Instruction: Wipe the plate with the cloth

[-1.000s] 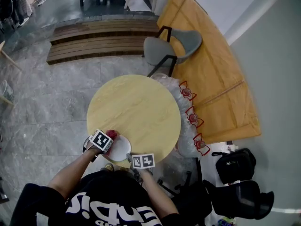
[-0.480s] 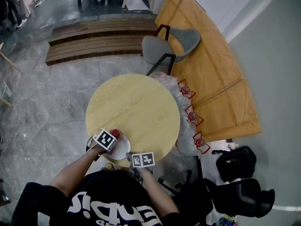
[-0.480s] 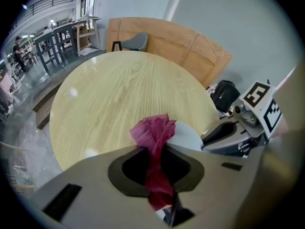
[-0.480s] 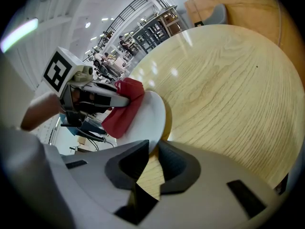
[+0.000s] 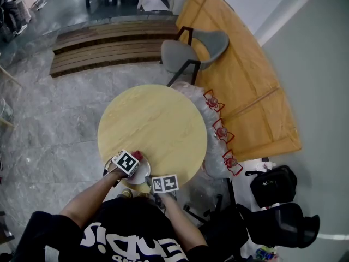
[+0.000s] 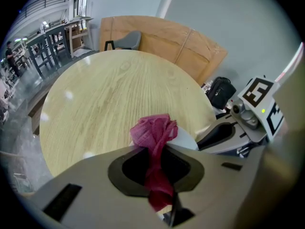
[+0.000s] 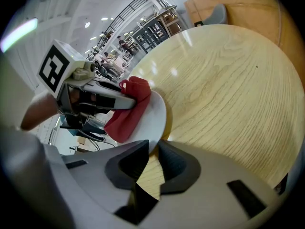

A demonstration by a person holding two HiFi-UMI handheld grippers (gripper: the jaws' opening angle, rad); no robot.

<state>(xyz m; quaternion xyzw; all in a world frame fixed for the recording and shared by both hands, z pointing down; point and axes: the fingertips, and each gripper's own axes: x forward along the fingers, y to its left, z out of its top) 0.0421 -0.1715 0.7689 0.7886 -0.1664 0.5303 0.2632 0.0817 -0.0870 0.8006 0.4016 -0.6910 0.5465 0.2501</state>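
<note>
White lettering on the black shirt (image 5: 136, 243), upside down and illegible

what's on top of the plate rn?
The red cloth, clamped in the left gripper, rests on the white plate. The plate surface beneath it is covered, unseen. The right gripper holds the plate's rim.

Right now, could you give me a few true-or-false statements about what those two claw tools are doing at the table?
1. The left gripper is shut on a red cloth. True.
2. The plate is blue. False: it is white.
3. The right gripper clamps the plate's rim. True.
4. The plate lies at the middle of the table. False: it lies at the table's near edge, close to the person.
</note>
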